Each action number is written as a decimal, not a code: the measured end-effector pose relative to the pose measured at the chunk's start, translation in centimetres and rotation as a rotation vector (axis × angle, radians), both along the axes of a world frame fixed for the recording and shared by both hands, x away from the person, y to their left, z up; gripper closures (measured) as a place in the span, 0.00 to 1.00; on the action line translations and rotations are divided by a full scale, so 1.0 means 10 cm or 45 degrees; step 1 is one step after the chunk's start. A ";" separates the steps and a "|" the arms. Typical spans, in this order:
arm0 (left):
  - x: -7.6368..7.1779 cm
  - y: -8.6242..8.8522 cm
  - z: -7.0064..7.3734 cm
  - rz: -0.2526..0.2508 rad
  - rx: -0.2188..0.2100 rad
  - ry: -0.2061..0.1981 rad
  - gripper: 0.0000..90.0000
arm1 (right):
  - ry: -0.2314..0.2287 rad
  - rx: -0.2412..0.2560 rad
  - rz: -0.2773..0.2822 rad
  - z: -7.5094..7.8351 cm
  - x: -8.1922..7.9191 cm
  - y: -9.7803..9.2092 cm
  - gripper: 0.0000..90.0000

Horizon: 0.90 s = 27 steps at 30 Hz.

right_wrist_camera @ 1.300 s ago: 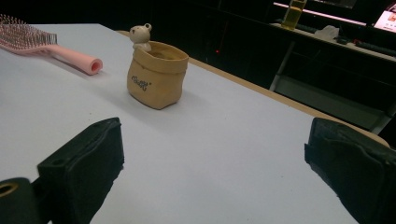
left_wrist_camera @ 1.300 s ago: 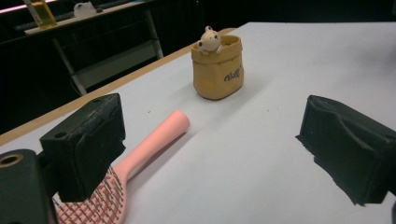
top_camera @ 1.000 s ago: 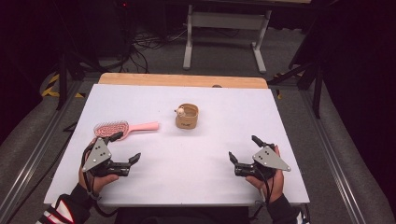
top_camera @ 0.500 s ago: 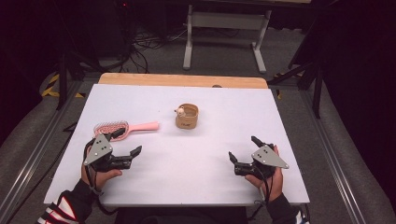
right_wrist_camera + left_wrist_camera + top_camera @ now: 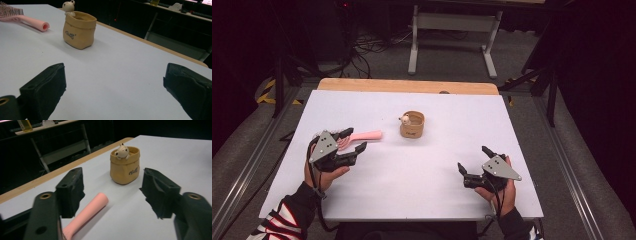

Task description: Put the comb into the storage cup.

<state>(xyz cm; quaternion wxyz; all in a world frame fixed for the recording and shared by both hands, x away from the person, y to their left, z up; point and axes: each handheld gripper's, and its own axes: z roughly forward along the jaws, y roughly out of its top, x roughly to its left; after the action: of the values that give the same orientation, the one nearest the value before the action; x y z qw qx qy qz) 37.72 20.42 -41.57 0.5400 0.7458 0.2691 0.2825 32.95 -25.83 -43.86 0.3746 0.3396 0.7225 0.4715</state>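
The pink hairbrush (image 5: 359, 137) lies flat on the white desk (image 5: 422, 185), directly under and just ahead of the left tool (image 5: 353, 140), its bristle head back beneath the tool body and its round handle pointing forward past the tips. In the left gripper view the handle (image 5: 86, 213) runs up between the two jaws, nearer the left-hand one, and the jaws stand spread wide with nothing between them yet.

By the look of it, the step in hand is closing on that handle. To do it well, the left tool should shift a little so the handle sits midway between the jaws, drop until the tips nearly meet the desk, and then press together squarely across the handle; a round, smooth grip may roll out of a skewed pinch.

Beyond the left tool's tips stands a tan pouch (image 5: 125, 166) with a small bear figure (image 5: 121, 151) on its rim, apart from the handle.

The right tool (image 5: 472, 165) hovers well off to the other side, jaws spread and empty, with the pouch (image 5: 79, 30) far ahead of it.

The brush head is mostly covered by the left tool in the high view and cut off at the bottom of the left gripper view. The lettering on the pouch is too small to read.
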 end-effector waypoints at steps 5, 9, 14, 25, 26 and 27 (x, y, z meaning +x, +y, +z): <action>0.13 -0.09 0.02 -0.007 0.030 0.045 0.67 | 0.003 -0.027 0.004 0.00 0.00 0.01 0.05; 0.22 -0.17 0.05 -0.001 0.074 0.059 0.79 | 0.001 -0.047 0.007 -0.01 0.01 0.03 0.06; 0.35 -0.26 0.09 0.005 0.094 0.089 0.99 | 0.018 -0.059 0.000 -0.04 0.03 0.01 0.06; 0.67 -0.51 0.08 0.035 0.143 0.159 1.00 | 0.011 -0.073 -0.002 -0.04 -0.04 -0.01 0.06; 0.69 -0.51 0.08 0.036 0.153 0.158 1.00 | 0.010 -0.071 -0.002 -0.04 -0.04 -0.01 0.06; 0.71 -0.52 0.07 0.039 0.146 0.164 1.00 | 0.010 -0.066 0.000 -0.04 -0.04 -0.01 0.06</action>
<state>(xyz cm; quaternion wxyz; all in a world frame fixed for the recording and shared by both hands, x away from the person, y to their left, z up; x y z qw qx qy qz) 44.87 15.19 -40.86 0.4735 0.7880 0.2979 0.2570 32.52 -25.95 -44.21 0.3804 0.3317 0.7359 0.4513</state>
